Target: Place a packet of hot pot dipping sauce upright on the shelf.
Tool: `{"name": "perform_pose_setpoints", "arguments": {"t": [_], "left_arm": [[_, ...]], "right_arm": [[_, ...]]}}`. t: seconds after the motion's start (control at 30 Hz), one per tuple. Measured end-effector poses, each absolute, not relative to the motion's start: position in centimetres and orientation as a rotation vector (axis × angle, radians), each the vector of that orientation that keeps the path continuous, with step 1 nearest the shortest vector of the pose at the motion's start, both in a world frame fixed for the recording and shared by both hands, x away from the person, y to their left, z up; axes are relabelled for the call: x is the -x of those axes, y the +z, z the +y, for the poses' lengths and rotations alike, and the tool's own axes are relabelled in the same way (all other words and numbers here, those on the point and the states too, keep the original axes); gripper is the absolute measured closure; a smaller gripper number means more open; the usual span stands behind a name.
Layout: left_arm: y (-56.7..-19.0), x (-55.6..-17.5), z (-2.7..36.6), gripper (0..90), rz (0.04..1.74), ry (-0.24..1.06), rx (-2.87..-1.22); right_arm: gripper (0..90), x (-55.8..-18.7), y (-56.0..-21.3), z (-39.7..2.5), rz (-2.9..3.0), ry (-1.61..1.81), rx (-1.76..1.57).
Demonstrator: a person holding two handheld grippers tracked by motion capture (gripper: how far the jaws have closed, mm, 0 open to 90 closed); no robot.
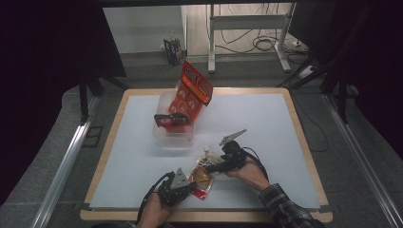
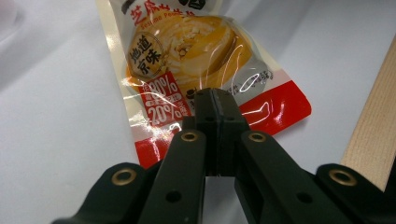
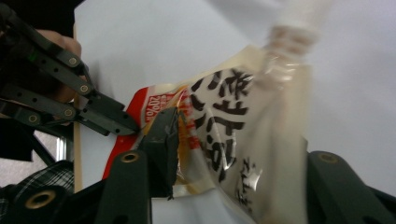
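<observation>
Pouch held by us: left gripper jaws pinch bottom edge, right gripper jaws clamp side. Next, we judge: lift toward bin.

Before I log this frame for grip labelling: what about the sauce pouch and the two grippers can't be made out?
- Sauce pouch: top cut off by the left gripper view's upper edge.
- Pouch spout: blurred in the right gripper view.
- Right gripper: its far jaw is behind the pouch there, so its closure is unclear.
- Left gripper: too small in the high view.
</observation>
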State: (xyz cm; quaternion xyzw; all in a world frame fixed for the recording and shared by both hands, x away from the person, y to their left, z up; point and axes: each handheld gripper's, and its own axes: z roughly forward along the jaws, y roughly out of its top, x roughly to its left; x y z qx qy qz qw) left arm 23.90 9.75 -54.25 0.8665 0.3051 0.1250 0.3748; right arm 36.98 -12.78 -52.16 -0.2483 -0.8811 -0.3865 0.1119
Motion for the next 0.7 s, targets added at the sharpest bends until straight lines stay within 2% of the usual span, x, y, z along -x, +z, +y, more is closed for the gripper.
{"name": "perform_pose_setpoints", "arguments": {"t": [0.17,0.3,0.7], "left_arm": [[-54.3,-24.0,9.9,90.0,0.784,0.309,-2.213],[-54.2,-24.2,10.0,90.0,0.788,0.285,-2.204],[-54.1,-23.8,9.8,90.0,0.775,0.325,-2.211]], "right_arm": [[72.5,-36.6,-51.6,-12.0,-2.670,-1.132,0.717],[74.7,-36.2,-51.0,-11.9,-2.671,-1.137,0.718],[76.4,-35.9,-49.0,-12.5,-2.513,-1.197,0.691]]}}
